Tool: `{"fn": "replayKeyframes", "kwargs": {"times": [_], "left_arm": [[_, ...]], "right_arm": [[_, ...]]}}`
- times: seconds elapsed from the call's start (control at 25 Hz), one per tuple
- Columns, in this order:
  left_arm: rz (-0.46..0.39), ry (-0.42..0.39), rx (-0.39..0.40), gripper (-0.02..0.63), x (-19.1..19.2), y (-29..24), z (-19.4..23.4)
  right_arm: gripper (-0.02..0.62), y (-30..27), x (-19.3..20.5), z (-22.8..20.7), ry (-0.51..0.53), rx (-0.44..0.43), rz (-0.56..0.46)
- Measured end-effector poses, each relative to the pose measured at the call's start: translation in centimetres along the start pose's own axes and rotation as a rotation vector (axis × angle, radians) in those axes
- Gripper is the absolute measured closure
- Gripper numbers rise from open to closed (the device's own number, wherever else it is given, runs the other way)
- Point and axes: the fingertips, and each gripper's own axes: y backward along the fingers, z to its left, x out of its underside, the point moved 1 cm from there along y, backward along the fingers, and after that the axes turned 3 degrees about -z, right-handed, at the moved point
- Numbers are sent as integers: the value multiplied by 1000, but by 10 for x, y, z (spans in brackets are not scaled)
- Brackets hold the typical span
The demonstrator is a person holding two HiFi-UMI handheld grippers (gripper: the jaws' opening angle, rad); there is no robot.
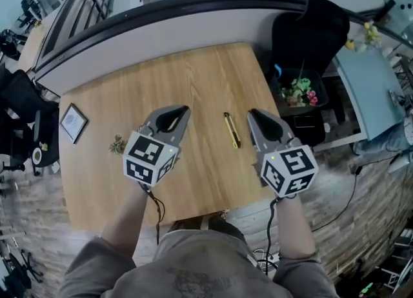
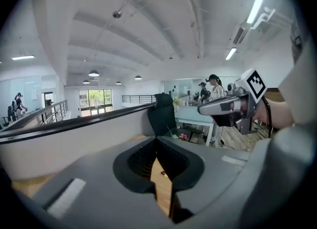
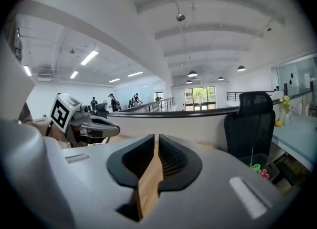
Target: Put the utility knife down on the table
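The utility knife, slim, yellow and black, lies flat on the wooden table, pointing away from me. It is between my two grippers and touches neither. My left gripper hangs above the table to the knife's left. Its jaws meet at the tips with nothing in them, as the left gripper view also shows. To the knife's right, my right gripper is held up over the table's right edge. Its jaws are drawn together to a thin slit and hold nothing. Both grippers point nearly level.
A small framed picture and a little dried sprig lie on the table's left side. A black office chair and a bin with flowers stand off the right edge. A curved parapet runs behind the table.
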Motion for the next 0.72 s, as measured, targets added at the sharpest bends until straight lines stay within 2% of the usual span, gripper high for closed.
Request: {"fn": "replayKeyframes", "kwargs": {"times": [0.12, 0.28, 0.52, 0.72], "left_arm": [[-50, -23, -3, 604, -23, 22, -12], [-57, -123, -25, 604, -34, 48, -29], [-107, -118, -13, 604, -50, 82, -54], [-101, -94, 7, 604, -40, 98, -81]], "right_arm": [[562, 29, -22, 16, 19, -8, -60], [574, 68, -36, 37, 45, 0, -93], [584, 104, -43, 65, 33, -3, -139], [584, 124, -27, 87, 44, -30, -119]]}}
